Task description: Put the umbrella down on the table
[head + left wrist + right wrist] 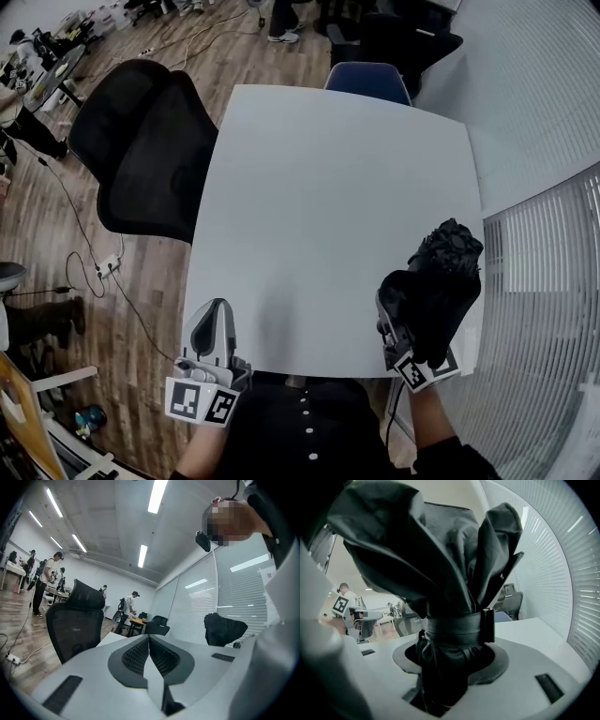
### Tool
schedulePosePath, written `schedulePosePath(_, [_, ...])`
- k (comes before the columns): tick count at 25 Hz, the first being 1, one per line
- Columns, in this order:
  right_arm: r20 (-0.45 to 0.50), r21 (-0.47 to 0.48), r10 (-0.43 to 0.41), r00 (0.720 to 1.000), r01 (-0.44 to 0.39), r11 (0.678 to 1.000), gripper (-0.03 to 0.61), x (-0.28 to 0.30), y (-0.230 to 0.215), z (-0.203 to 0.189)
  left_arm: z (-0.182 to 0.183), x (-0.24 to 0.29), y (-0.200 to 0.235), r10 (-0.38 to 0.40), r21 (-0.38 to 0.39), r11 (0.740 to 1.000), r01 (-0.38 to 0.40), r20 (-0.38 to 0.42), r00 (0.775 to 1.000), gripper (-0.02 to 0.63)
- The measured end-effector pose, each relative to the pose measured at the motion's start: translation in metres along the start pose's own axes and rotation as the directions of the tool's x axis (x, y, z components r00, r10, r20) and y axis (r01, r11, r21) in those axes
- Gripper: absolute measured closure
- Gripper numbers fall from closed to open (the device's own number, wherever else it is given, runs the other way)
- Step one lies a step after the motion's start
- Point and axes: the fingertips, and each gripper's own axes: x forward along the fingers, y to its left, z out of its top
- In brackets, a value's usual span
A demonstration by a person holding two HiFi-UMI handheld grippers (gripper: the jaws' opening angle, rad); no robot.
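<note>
A folded black umbrella (441, 281), strapped round its middle, is held over the near right part of the white table (328, 206). My right gripper (401, 330) is shut on the umbrella's lower end; in the right gripper view the bundled fabric (440, 583) fills the space between the jaws, its strap (454, 630) just above them. My left gripper (212, 330) rests at the table's near left edge, shut with nothing in it; its jaws meet in the left gripper view (149, 654). That view also has the umbrella (222, 629) at the right.
A black mesh office chair (145, 150) stands left of the table, a blue chair (367, 80) behind its far edge. White window blinds (544, 309) run along the right. Cables and a power strip (108, 265) lie on the wooden floor at left. People stand far off in the room.
</note>
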Motion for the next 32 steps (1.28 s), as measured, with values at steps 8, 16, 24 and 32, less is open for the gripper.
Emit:
schedulePosePath(8, [-0.118,0.002,0.084,0.989,-0.084,0.996,0.341,0.039,0.001,-0.049,-0.009,-0.013,0.006,0.057,-0.003,0.998,-0.057,-0.023,0.998,0.597])
schedulePosePath(16, [-0.283,-0.074,0.090,0.955,-0.115,0.991,0.342,0.070,-0.017,-0.112,-0.019,-0.023,0.015,0.105,-0.003,0.994,-0.105,-0.049,0.993,0.597])
schedulePosePath(24, [-0.419,-0.157,0.099,0.902,-0.179,0.971,0.342,0.106,-0.020,-0.159,-0.035,-0.027,0.022,0.133,-0.014,0.991,-0.135,-0.079,0.988,0.597])
schedulePosePath(32, [-0.613,-0.222,0.077,0.786,-0.265,0.938,0.342,0.134,-0.022,-0.211,-0.042,-0.017,0.023,0.132,-0.011,0.991,-0.134,-0.101,0.986,0.597])
